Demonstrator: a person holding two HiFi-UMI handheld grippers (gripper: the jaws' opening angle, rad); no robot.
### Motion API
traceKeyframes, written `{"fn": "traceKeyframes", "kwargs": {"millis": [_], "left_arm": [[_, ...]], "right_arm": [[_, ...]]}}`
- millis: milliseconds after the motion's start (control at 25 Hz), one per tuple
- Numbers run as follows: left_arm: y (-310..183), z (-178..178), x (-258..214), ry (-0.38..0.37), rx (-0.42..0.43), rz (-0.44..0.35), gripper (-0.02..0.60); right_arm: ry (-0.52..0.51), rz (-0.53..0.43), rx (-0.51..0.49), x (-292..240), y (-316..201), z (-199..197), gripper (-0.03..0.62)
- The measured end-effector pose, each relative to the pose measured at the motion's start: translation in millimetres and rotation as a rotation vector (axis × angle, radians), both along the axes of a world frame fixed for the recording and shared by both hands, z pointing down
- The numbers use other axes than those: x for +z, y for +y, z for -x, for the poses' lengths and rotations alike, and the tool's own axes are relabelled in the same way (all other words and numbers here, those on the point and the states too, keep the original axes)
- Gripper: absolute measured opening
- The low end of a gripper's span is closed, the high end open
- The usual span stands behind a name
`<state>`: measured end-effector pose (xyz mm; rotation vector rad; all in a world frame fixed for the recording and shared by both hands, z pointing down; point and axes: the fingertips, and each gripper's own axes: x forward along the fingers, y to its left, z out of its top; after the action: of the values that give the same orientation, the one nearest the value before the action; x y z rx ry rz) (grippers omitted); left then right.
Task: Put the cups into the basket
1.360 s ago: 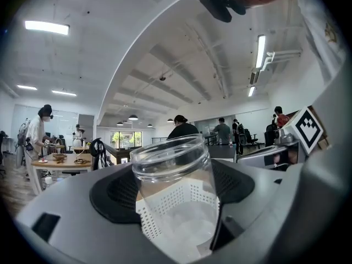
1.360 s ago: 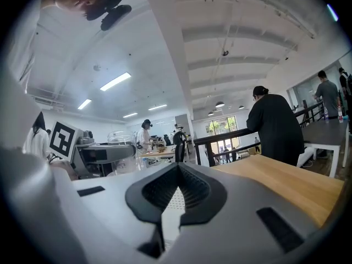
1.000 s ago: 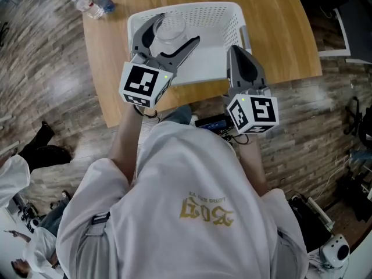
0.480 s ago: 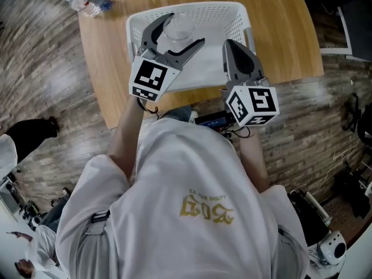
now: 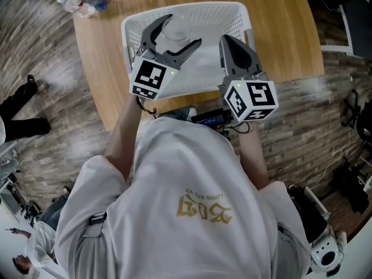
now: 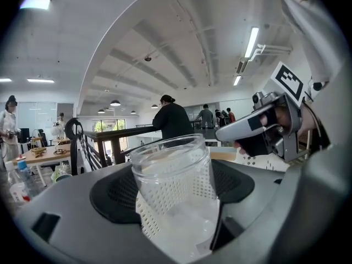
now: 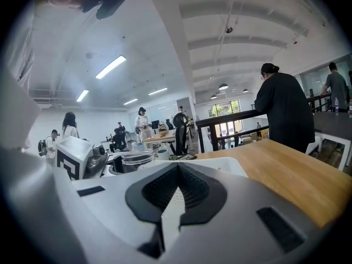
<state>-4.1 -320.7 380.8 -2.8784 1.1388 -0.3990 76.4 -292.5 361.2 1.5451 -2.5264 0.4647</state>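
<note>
- room: open hall with strip lights and people at far desks, seen in both gripper views; wood-plank floor (image 5: 52, 97) under a pale wooden table (image 5: 279, 34); water bottles (image 5: 81, 2) at the table's far left corner, well apart from the work
- white basket (image 5: 232, 16) sits on the table in front of the person; perforated walls, open top
- left gripper (image 5: 181, 29): jaws spread wide and closed around a clear cup (image 6: 173, 186); the pads bear on its lower wall from both sides; the cup is upright, mouth up, held over the left half of the basket
- cup, judged: thin transparent plastic, empty, so very light; the wall probably flexes and could buckle or pop out under a hard squeeze; smooth sides, likely slippery; best held low on the body where the base stiffens it, as it is held now, not at the rim
- right gripper (image 5: 228, 44): jaws fully together, nothing between them; it hangs over the basket's near right edge, just beside the left one
- step in hand, judged: setting the cup down inside the basket; releasing it close to the basket floor should keep something this light from tipping or bouncing
</note>
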Motion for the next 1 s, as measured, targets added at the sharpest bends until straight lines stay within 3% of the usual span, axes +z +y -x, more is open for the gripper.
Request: {"fn": "traceKeyframes", "kwargs": {"millis": [120, 360, 600, 800, 1000], "left_arm": [[-0.6, -3.8, 9.6, -0.027, 0.022, 0.03, 0.399], [0.9, -20.7, 23.8, -0.077, 0.096, -0.008, 0.399], [-4.9, -19.2, 44.6, -0.174, 0.083, 0.021, 0.399], [-2.6, -24.8, 52.7, -0.186, 0.09, 0.024, 0.399], [1.4, -30.2, 59.8, -0.254, 0.117, -0.008, 0.399]], "right_arm": [[-0.001, 0.005, -0.017, 2.2, -7.4, 3.2, 0.01], [0.026, 0.013, -0.033, 9.4, -17.5, 2.7, 0.011], [-0.014, 0.029, -0.072, 11.3, -25.8, 9.3, 0.011], [-0.066, 0.11, -0.153, 22.1, -27.3, 20.0, 0.012], [-0.161, 0.207, -0.192, 31.3, -28.8, 26.5, 0.047]]}}
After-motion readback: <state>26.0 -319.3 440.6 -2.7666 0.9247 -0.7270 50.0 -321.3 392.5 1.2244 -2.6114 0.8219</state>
